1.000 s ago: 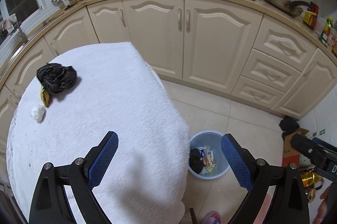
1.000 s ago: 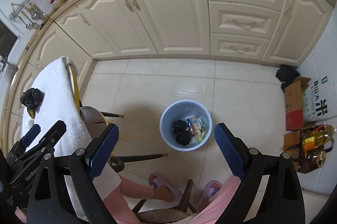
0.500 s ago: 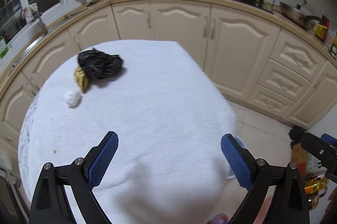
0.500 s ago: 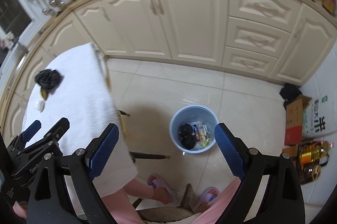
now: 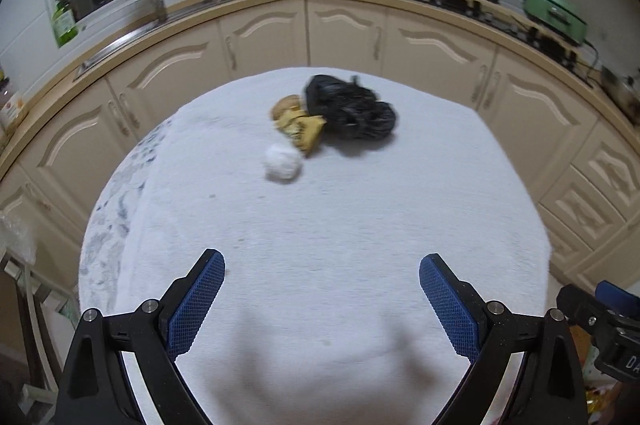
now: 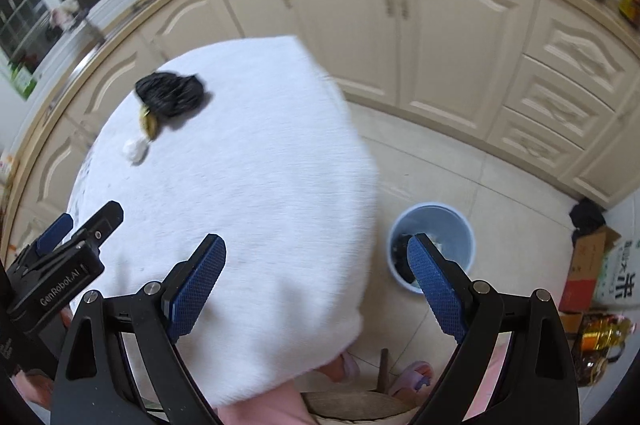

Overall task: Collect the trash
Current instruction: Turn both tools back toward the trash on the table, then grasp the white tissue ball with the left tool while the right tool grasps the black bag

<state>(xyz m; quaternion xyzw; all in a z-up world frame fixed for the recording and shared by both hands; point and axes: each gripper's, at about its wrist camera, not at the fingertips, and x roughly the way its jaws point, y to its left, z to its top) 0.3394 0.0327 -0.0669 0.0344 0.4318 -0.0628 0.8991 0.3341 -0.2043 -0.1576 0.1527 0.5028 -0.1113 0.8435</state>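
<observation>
A crumpled black plastic bag [image 5: 350, 111] [image 6: 170, 93] lies at the far side of the white-clothed table [image 5: 320, 265] [image 6: 248, 185]. Beside it are a yellow wrapper [image 5: 301, 129] [image 6: 149, 121] and a white paper ball [image 5: 282, 162] [image 6: 135, 149]. My left gripper [image 5: 322, 267] hangs open above the table's near half, well short of the trash. My right gripper [image 6: 316, 253] is open and empty above the table's right edge. A blue bin [image 6: 434, 229] with trash inside stands on the floor, partly hidden behind the right finger.
Cream kitchen cabinets [image 5: 436, 49] [image 6: 460, 37] curve behind the table, with a stove and pans on the counter. A cardboard box and oil bottles [image 6: 600, 305] sit on the floor at right. The person's slippered feet [image 6: 412, 373] and pink trousers show below.
Both grippers swung left toward the table. The trash pile now sits near the centre of the left wrist view, and the bin has left that view. Both stay open.
</observation>
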